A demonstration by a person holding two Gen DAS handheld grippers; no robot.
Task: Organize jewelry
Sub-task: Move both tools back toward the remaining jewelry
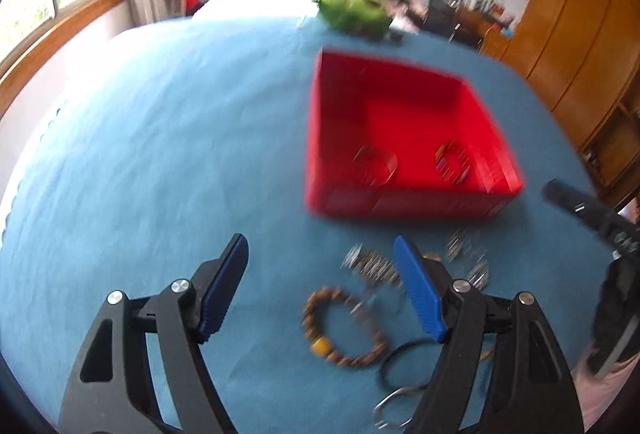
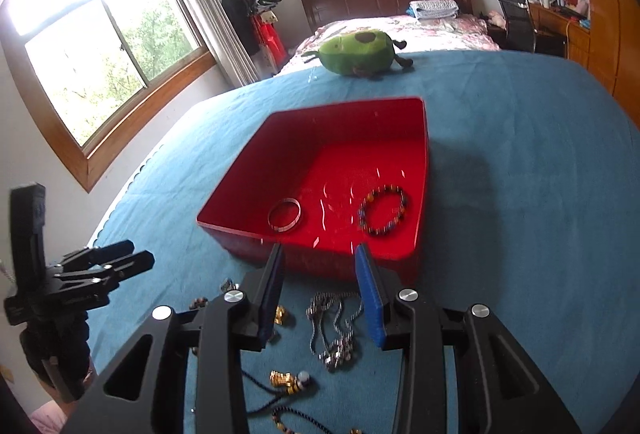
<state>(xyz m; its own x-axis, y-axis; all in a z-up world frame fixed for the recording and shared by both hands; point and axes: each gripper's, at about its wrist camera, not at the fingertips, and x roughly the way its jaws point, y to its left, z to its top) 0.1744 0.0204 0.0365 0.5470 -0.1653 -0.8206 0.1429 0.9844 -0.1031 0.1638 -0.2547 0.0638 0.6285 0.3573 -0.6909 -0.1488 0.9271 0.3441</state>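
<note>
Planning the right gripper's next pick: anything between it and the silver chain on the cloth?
Nothing visible. The silver chain lies bare on the blue cloth, just beyond the right gripper, whose open fingers are empty. The red tray sits farther back.

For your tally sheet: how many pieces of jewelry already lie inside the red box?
2: a silver bangle at the near left of the red box, a multicolored bead bracelet at the near right. None appear hidden.
</note>
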